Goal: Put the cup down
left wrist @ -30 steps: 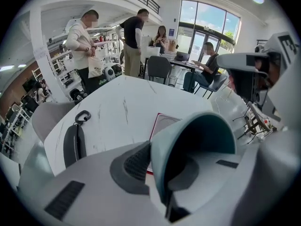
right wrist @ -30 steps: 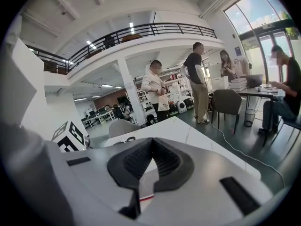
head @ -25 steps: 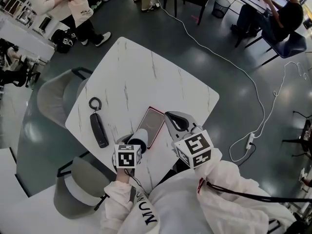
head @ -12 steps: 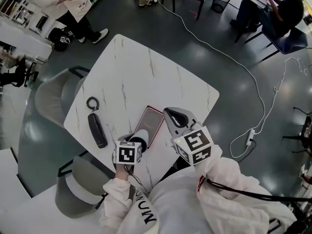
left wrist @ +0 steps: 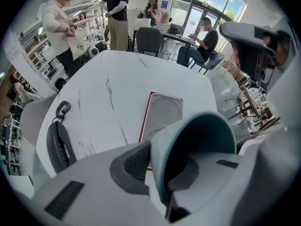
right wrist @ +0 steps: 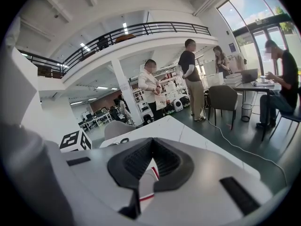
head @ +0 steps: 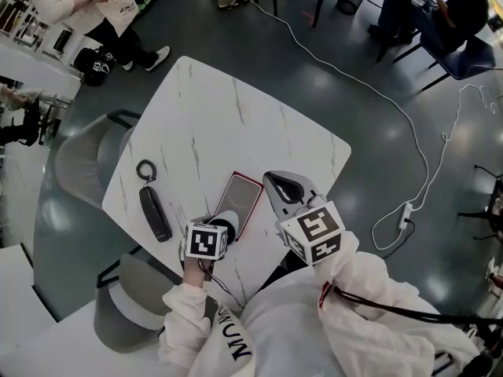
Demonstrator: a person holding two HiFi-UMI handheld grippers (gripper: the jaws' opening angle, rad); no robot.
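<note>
The left gripper (head: 222, 225) sits a little higher in the lower centre of the frame, its marker cube (head: 206, 242) turned slightly. It carries the tilted pale teal cup (head: 226, 218) a touch farther over the near end of the red-rimmed tray (head: 245, 193). The whole view drifts: the white marble table (head: 212, 116) and the standing person with a bag (head: 86, 6) slide toward the upper left.

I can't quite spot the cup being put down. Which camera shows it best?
The left gripper view: the cup fills the foreground, its wall pinched in the left tool. The head view shows only a small part of it past that tool. The right gripper view misses it.
</note>
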